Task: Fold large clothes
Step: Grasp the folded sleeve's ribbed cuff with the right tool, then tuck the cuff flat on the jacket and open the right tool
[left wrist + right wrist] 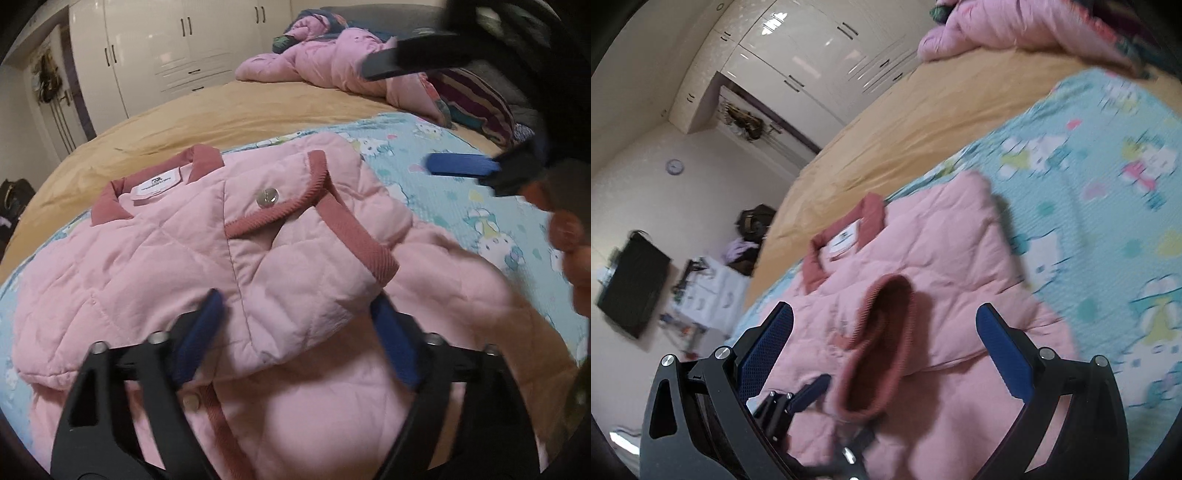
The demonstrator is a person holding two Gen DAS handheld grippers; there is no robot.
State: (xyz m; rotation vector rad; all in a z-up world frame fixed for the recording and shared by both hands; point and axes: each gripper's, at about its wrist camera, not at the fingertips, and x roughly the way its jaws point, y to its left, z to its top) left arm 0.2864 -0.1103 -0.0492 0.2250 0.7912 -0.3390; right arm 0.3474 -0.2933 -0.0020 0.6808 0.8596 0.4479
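Note:
A pink quilted jacket [155, 251] lies on the bed, collar and label toward the far side. A sleeve with a dark pink cuff [354, 236] is folded across its front. My left gripper [295, 301] stands open low over the jacket's near part. The folded fabric bulges between its blue pads, which do not pinch it. In the right wrist view the jacket [942, 236] lies below my right gripper [884, 308], which is open above the cuff [882, 343] and holds nothing. The right gripper [395, 118] also shows at the upper right of the left wrist view, above the blanket.
A light blue cartoon blanket [461, 206] covers the near part of the bed, over a tan sheet [221, 110]. A pink padded pile [325, 62] and a striped pillow [476, 99] lie at the far end. White wardrobes [166, 48] stand behind. A hand [569, 240] shows at the right.

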